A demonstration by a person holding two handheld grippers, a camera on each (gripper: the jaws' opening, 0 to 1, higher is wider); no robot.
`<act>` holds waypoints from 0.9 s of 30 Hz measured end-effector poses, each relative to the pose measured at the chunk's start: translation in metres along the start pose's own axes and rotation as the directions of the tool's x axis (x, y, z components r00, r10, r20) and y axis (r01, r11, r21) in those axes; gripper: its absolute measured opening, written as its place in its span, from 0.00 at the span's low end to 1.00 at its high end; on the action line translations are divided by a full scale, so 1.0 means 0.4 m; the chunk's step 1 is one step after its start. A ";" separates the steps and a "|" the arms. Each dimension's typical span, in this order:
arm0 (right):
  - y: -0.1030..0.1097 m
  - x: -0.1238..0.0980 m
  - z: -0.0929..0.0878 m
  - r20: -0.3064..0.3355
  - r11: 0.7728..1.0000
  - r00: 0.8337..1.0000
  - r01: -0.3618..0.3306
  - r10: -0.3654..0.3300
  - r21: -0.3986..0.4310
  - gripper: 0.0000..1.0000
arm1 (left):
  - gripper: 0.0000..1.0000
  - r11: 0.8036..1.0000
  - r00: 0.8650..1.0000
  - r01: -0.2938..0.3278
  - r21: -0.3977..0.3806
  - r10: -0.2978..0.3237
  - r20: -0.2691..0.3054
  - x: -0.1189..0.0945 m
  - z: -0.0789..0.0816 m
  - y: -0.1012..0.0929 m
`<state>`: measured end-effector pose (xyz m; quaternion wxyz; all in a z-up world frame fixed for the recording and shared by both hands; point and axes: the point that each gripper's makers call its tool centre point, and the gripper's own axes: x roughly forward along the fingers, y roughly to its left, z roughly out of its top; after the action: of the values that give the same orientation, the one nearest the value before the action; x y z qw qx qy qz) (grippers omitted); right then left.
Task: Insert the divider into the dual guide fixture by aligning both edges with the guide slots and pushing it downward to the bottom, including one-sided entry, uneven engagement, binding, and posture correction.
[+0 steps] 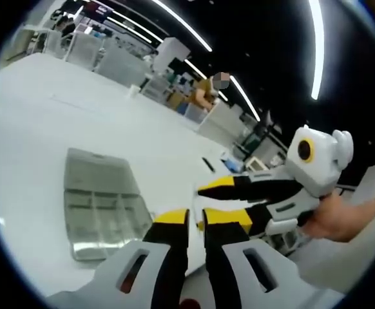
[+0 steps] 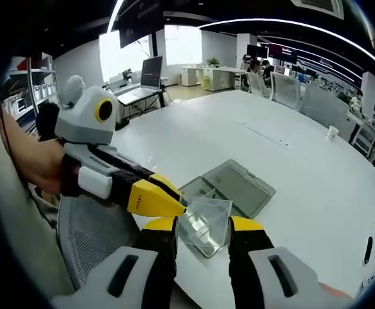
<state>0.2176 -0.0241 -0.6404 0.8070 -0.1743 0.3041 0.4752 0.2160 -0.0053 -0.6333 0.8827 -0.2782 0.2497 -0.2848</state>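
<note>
Right gripper [image 2: 203, 226]: a clear plastic divider [image 2: 207, 222] is pinched between its jaws.
Left gripper [image 1: 196, 220]: jaws are pressed nearly together, nothing is held; its yellow tips [image 2: 155, 196] are seen touching the divider's left edge.
Fixture: a clear compartment box [image 2: 239, 183] is laid open on the white table [image 2: 316, 167], just beyond the divider.

The clear plastic divider [image 2: 207, 222] blurs the near end of the grey compartmented fixture tray [image 2: 229, 187] behind it; at two o'clock, distant seated people [image 2: 255, 67] are too small to tell apart.
</note>
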 end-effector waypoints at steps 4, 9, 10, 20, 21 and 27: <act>0.001 0.001 0.001 0.001 1.000 1.000 -0.001 0.001 0.005 0.26 | 0.00 1.000 1.000 -0.001 -0.011 0.001 0.011 -0.002 0.007 0.003; 0.003 0.001 0.005 0.008 1.000 1.000 0.001 -0.001 0.001 0.26 | 0.00 1.000 1.000 0.000 -0.018 0.000 0.009 0.001 0.003 0.000; 0.003 0.000 0.006 0.008 1.000 1.000 0.002 -0.002 0.001 0.26 | 0.00 1.000 1.000 0.000 -0.017 0.000 0.009 0.000 0.003 0.001; 0.007 -0.001 0.006 0.012 1.000 1.000 0.004 -0.003 -0.006 0.26 | 0.00 0.999 1.000 0.008 -0.037 -0.008 0.007 -0.003 0.002 -0.001; 0.007 0.000 0.006 0.012 1.000 1.000 0.004 -0.004 -0.008 0.26 | 0.00 0.999 1.000 0.010 -0.039 -0.009 0.008 -0.004 0.002 -0.001; 0.011 0.001 0.001 0.006 1.000 1.000 -0.002 0.002 -0.024 0.27 | 0.00 0.998 1.000 0.017 -0.064 -0.017 -0.001 -0.006 -0.005 -0.001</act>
<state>0.2140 -0.0217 -0.6403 0.8053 -0.1824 0.2963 0.4800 0.2129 -0.0045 -0.6338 0.8707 -0.3080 0.2571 -0.2845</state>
